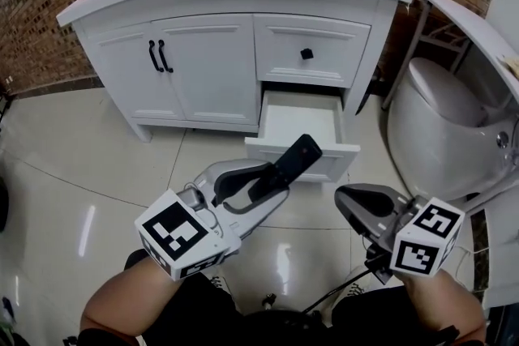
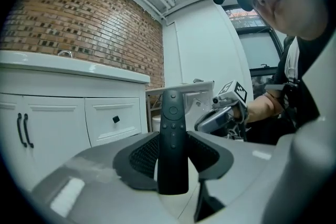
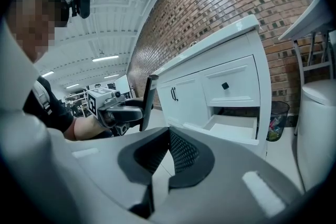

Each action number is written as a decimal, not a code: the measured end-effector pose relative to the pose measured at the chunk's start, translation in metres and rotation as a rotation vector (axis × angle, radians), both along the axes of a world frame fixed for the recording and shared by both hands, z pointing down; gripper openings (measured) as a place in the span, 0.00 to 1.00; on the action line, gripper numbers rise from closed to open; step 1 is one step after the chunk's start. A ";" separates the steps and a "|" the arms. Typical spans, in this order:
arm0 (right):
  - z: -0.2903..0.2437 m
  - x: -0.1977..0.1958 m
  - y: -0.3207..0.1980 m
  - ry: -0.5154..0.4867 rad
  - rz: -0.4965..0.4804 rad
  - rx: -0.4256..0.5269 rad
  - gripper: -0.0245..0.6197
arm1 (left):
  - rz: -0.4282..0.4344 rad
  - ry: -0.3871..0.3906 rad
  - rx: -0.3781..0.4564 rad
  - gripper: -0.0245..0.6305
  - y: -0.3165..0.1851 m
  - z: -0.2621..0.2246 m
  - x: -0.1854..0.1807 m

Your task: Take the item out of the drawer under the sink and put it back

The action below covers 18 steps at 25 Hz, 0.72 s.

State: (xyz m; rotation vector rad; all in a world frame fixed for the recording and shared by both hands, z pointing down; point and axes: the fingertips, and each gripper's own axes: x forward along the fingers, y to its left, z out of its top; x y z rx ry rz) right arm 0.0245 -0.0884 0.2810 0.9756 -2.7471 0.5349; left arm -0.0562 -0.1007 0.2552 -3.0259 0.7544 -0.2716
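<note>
Remote is pinched at its lower end by left gripper, just near of the open drawer. Right gripper is pressed together, empty. A slip or a knock on the drawer rim is risked by the end grip.

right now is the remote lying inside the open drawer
No, the black remote is clamped between the left gripper's jaws, held in front of the open drawer.
</note>
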 end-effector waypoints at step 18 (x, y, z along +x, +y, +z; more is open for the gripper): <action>-0.001 0.002 -0.001 0.001 0.009 0.006 0.04 | 0.016 -0.021 -0.058 0.29 0.002 0.015 0.001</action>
